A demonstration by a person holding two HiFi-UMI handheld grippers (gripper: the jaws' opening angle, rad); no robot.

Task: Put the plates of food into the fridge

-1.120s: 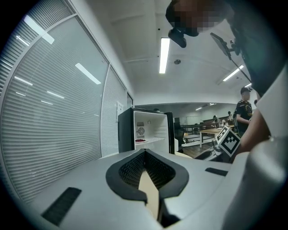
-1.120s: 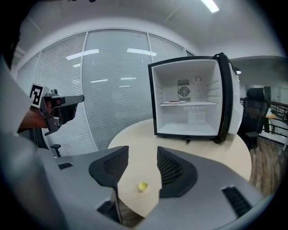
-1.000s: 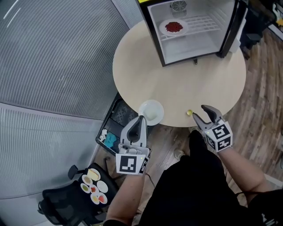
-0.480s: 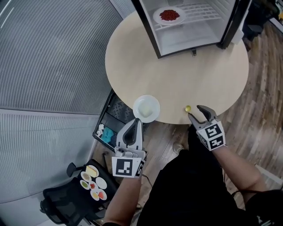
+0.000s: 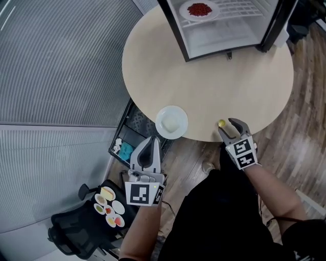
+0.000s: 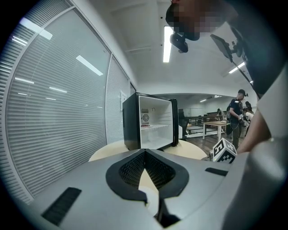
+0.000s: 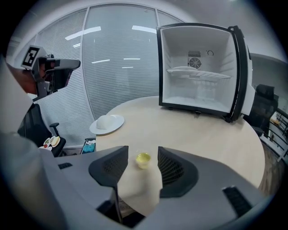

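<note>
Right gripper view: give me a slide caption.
Open right tool frames a small yellow cup on the round table, open fridge beyond.

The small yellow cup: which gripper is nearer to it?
Right. The right gripper is open right beside the small yellow cup; the left gripper is shut, off the table, past the white plate.

Open fridge (image 5: 221, 34): red-food plate (image 5: 199, 10) on shelf; white-food plate (image 5: 171, 122) at table (image 5: 204, 86) edge.

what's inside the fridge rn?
One white round plate of red food sits on the white wire shelf of the open black mini fridge. Nothing shows below that shelf. The shelf's rear is out of frame in the head view.
</note>
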